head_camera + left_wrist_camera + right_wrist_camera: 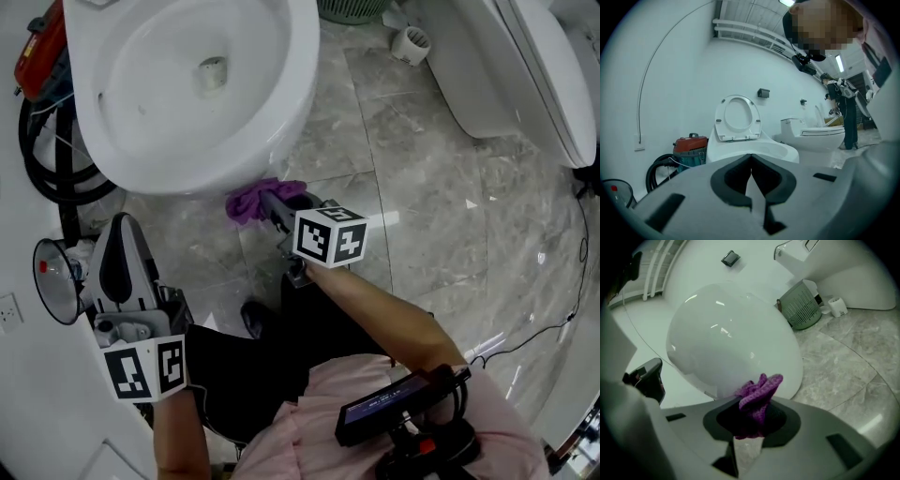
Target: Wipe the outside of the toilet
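A white toilet point(187, 84) with its seat lifted fills the top left of the head view; its bowl's outer wall point(731, 343) looms in the right gripper view. My right gripper point(267, 202) is shut on a purple cloth point(251, 201), held against the lower front of the bowl just above the floor. The cloth point(754, 401) bunches out between the jaws, touching the porcelain. My left gripper point(117, 272) hangs at the lower left beside the bowl, its jaws shut with nothing between them point(751, 176).
A second white toilet point(525, 66) stands at the top right. A red vacuum point(39, 47) and black hose point(47, 159) lie left of the bowl. A green basket point(799, 305) and a paper roll point(411, 42) sit behind. Grey marble floor point(441, 206) spreads between.
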